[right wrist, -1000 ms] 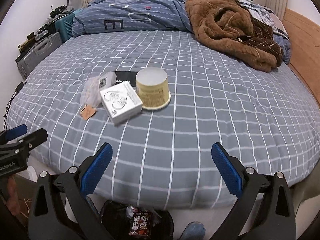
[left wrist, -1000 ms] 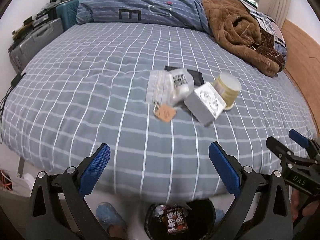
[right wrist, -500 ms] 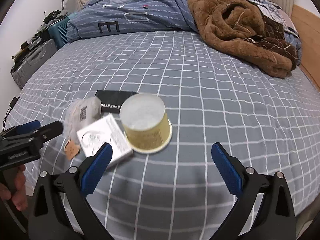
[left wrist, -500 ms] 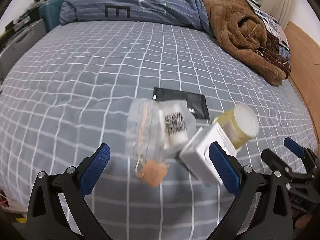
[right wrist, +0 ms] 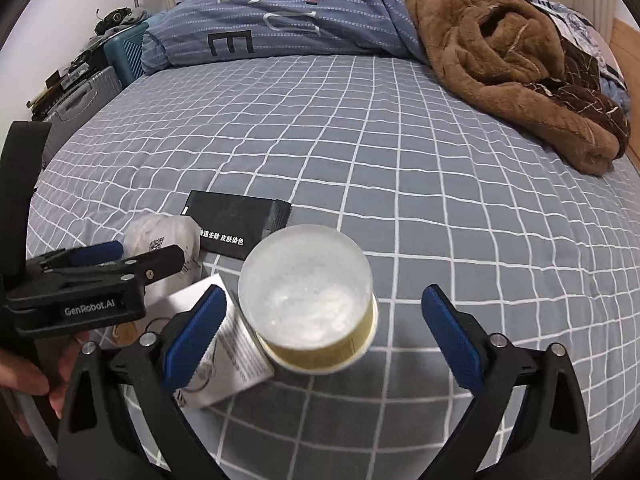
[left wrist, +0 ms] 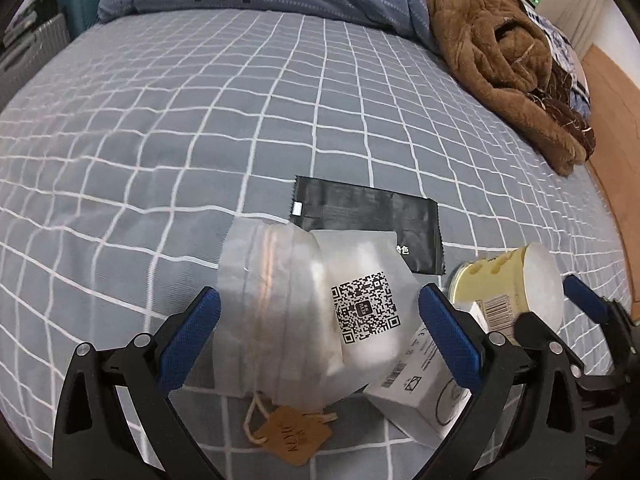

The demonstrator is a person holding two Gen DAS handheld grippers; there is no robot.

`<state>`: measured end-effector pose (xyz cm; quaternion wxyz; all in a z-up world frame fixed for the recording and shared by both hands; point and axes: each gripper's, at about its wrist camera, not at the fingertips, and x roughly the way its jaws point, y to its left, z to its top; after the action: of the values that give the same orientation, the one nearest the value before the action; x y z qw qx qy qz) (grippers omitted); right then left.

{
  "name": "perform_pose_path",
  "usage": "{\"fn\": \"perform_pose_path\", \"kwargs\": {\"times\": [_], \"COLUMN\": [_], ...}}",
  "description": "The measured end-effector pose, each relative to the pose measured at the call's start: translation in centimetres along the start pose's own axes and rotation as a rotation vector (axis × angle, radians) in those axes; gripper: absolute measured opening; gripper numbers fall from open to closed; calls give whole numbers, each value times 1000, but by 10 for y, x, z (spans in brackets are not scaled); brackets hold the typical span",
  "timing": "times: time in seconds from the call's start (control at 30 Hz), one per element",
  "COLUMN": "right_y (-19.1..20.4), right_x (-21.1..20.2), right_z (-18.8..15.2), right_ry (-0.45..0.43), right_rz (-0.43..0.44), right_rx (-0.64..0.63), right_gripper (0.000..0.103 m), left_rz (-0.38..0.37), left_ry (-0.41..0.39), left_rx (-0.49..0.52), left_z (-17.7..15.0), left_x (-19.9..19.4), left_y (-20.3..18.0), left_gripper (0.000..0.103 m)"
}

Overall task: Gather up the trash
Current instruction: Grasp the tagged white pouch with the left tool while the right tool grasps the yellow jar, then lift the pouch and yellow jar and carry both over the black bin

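A crumpled white plastic bag [left wrist: 304, 312] with a QR code and a brown tag [left wrist: 292, 440] lies on the grey checked bed between the fingers of my left gripper [left wrist: 320, 332], which is open. To its right are a white box [left wrist: 420, 392], a black sachet [left wrist: 368, 220] and an upturned yellow cup [left wrist: 512, 280]. In the right wrist view the cup [right wrist: 308, 292] stands between the blue pads of my right gripper [right wrist: 322, 336]. Its jaws are closing, with neither pad pressing on the cup. The left gripper [right wrist: 148, 254] reaches in over the bag [right wrist: 160, 240].
A brown fleece blanket [right wrist: 512, 60] and a blue duvet [right wrist: 280, 20] are heaped at the far end of the bed. Suitcases [right wrist: 80, 96] stand along the left side. A hand [right wrist: 24, 368] holds the left gripper. Bare checked sheet [right wrist: 440, 200] stretches to the right.
Both grippers have moved forward and down over the bed onto the pile of trash. The black bin below the bed edge has left both views.
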<state>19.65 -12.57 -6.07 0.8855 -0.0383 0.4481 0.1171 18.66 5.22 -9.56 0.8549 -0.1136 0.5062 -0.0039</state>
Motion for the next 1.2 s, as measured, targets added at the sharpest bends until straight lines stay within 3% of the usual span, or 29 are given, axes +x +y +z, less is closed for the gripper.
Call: {"fn": "perform_pose_path", "kwargs": {"times": [0.1, 0.27, 0.47, 0.53, 0.93, 1.2], "right_y": [3, 3, 4, 2, -8, -10], "right_x": [6, 12, 11, 11, -8, -30], "right_z": [2, 1, -1, 0, 5, 11], "right_ry": [8, 16, -4, -7, -43, -74], "right_rz": [10, 19, 13, 11, -5, -8], "right_rx": [-2, 3, 11, 21, 49, 64], "right_gripper": [83, 69, 68, 68, 68, 68], "left_rz": [-3, 10, 10, 13, 21, 67], "left_ry": [-1, 24, 40, 33, -23, -77], "left_rx": [15, 55, 71, 74, 53, 56], "left_z": [1, -3, -4, -5, -1, 2], "left_x": [4, 9, 13, 11, -14, -39], "left_y": [-5, -13, -18, -19, -13, -13], "left_gripper": [91, 68, 37, 33, 30, 30]}}
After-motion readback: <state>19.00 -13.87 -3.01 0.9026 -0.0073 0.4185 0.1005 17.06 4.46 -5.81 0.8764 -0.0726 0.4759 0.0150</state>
